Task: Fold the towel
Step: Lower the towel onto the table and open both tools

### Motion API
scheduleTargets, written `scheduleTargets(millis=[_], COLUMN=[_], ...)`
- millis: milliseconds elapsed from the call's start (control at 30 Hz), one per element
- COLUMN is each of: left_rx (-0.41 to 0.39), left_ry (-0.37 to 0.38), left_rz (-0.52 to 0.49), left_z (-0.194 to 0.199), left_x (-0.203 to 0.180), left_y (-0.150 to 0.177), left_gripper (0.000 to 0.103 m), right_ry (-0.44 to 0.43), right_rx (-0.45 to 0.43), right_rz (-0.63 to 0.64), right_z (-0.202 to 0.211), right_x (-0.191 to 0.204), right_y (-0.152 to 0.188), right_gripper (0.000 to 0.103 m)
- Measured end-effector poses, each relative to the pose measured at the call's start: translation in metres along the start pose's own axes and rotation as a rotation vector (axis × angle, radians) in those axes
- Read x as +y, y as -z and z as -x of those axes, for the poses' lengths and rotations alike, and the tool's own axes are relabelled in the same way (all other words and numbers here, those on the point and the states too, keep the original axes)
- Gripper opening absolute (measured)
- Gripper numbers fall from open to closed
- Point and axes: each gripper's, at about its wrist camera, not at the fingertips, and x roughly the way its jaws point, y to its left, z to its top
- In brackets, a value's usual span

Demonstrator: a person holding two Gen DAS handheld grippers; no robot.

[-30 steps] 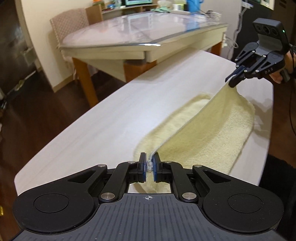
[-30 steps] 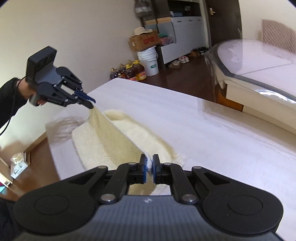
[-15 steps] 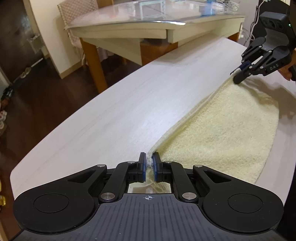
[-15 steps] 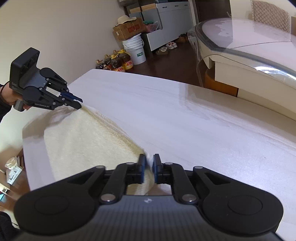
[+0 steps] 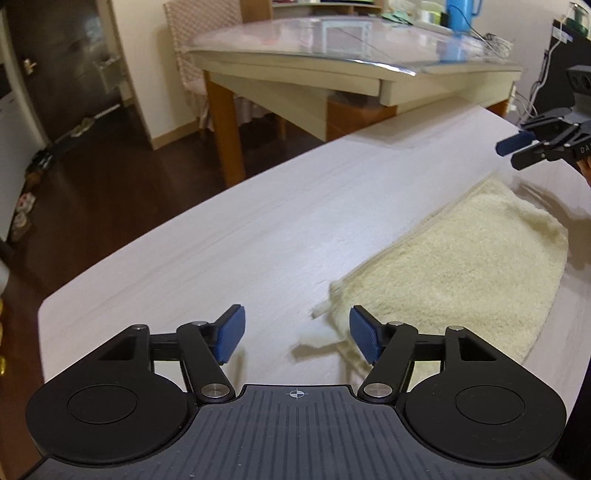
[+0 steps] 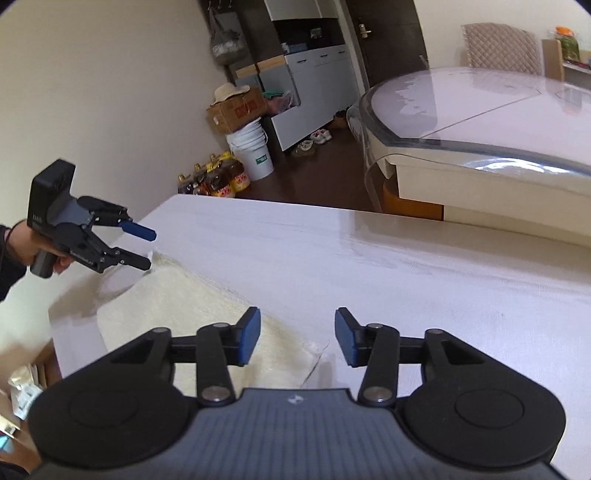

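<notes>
A pale yellow towel (image 5: 472, 266) lies folded flat on the white table (image 5: 258, 229); it also shows in the right wrist view (image 6: 177, 306). My left gripper (image 5: 295, 334) is open and empty, just above the towel's near corner. It shows in the right wrist view (image 6: 147, 248) at the towel's far corner. My right gripper (image 6: 297, 339) is open and empty over the towel's other corner. It shows in the left wrist view (image 5: 517, 149), above the towel's far end.
A second table with a glass top (image 5: 332, 40) stands beyond the white table (image 6: 406, 266). A chair (image 5: 199, 33) is behind it. A bucket (image 6: 255, 151), a cardboard box and bottles (image 6: 218, 179) sit on the dark floor.
Both grippers have opened and let go of the towel's corners. The towel edge has dropped and now lies flat. Both grippers have pulled back a little.
</notes>
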Motion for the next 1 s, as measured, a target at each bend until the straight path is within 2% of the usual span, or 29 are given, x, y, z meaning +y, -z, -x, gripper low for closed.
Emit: scheduleTargets(millis=[167,233,300,367,433,533,600,667,733,767,833,1000], left_rx=[-0.018,-0.017,-0.027,-0.033,-0.039,-0.047,-0.055,-0.062,-0.074,-0.08,-0.088,-0.117], left_ry=[-0.024,-0.039,-0.062,-0.076,-0.091,-0.138,-0.172,-0.182,-0.189,-0.192,-0.198,-0.205], left_rz=[0.008,0.005,0.009,0.014,0.019,0.025,0.027,0.04,0.058,0.065,0.069,0.076], left_z=[0.012,0.017,0.022,0.025,0.029,0.037,0.043,0.048,0.054,0.058,0.064,0.079], left_x=[-0.003,-0.006,-0.007,-0.008,-0.009,-0.009,-0.009,-0.007,-0.004,-0.003,-0.002,0.001], left_y=[0.008,0.011,0.015,0.016,0.019,0.025,0.031,0.035,0.041,0.044,0.05,0.064], left_gripper=[0.08,0.086,0.092,0.092,0.093,0.093,0.093,0.093,0.094,0.094,0.094,0.099], right_ry=[0.001,-0.008,-0.061,-0.112,-0.109,-0.066,-0.006,0.04,0.048,0.052,0.06,0.079], right_rx=[0.0,0.0,-0.005,-0.012,-0.013,-0.013,-0.001,0.011,0.023,0.03,0.043,0.075], right_rz=[-0.038,-0.06,-0.108,-0.146,-0.142,-0.056,0.09,0.213,0.272,0.302,0.36,0.508], right_z=[0.006,0.008,0.01,0.009,0.009,0.005,-0.005,-0.016,-0.032,-0.04,-0.055,-0.094], right_x=[0.01,0.019,0.029,0.04,0.055,0.091,0.131,0.166,0.186,0.195,0.215,0.264], right_y=[0.001,0.001,0.003,0.004,0.005,0.008,0.013,0.017,0.02,0.022,0.025,0.033], right_gripper=[0.061,0.071,0.074,0.075,0.078,0.078,0.078,0.077,0.074,0.071,0.056,0.045])
